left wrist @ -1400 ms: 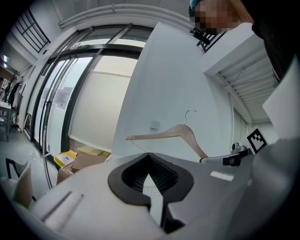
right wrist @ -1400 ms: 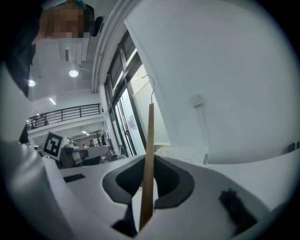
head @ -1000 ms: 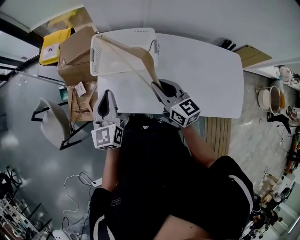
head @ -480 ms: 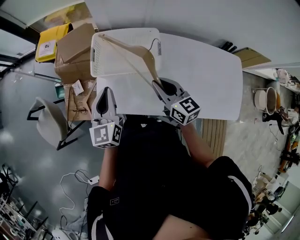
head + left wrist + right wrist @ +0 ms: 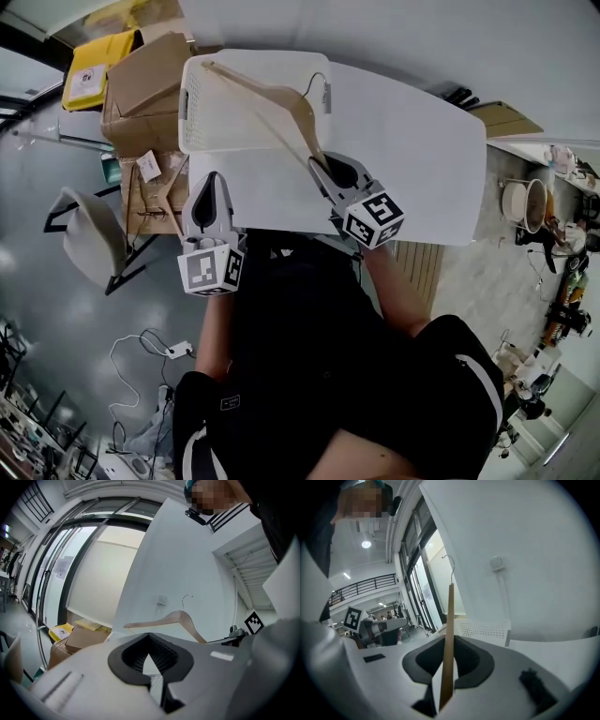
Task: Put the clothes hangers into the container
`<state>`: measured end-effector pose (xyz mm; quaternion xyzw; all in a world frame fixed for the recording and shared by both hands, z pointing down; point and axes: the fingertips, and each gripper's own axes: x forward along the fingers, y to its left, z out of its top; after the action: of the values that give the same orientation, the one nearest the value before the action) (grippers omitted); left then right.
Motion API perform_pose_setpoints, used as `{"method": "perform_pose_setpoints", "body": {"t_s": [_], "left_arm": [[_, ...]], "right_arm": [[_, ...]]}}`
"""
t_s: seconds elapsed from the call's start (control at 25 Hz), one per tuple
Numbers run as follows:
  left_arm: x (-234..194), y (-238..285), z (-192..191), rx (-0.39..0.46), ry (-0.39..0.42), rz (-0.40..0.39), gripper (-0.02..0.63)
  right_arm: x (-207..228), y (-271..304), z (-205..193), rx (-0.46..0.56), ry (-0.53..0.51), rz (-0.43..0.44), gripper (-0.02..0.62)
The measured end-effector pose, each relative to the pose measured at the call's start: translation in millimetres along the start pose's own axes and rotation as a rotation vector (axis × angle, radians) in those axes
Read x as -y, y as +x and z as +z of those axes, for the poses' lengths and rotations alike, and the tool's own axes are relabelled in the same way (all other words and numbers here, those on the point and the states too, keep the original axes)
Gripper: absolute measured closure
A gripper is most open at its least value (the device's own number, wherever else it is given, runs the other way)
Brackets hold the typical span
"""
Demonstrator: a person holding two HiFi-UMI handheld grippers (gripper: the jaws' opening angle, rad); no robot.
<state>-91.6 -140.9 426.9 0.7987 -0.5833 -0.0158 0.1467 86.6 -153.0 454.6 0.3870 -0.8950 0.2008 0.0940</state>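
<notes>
A wooden clothes hanger [image 5: 267,108] with a metal hook hangs slanted over the white perforated container [image 5: 211,141] at the table's far left. My right gripper [image 5: 325,169] is shut on the hanger's near arm. The right gripper view has the hanger [image 5: 450,620] edge-on, running up from the jaws of the right gripper [image 5: 447,639] with the container wall [image 5: 483,629] behind. My left gripper [image 5: 208,195] hovers at the table's near left edge, shut with nothing in it. From the left gripper [image 5: 150,639] the hanger [image 5: 180,618] shows ahead, side-on.
The white table [image 5: 412,150] spreads to the right of the container. Cardboard boxes [image 5: 141,89] and a yellow bin [image 5: 84,75] stand on the floor left of the table, with a chair [image 5: 89,239] nearer me. Dark items [image 5: 459,94] lie at the table's far right corner.
Both grippers have edged forward and lower. The hanger has travelled with the right gripper and now reaches a little farther over the container.
</notes>
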Motion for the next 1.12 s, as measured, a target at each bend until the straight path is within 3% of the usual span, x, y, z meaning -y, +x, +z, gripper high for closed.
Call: {"method": "perform_pose_setpoints", "body": {"t_s": [1.12], "left_arm": [[-30.7, 51.5, -11.8, -0.045, -0.038, 0.011, 0.600]], "right_arm": [[35.4, 63.6, -12.3, -0.189, -0.050, 0.041, 0.535]]}}
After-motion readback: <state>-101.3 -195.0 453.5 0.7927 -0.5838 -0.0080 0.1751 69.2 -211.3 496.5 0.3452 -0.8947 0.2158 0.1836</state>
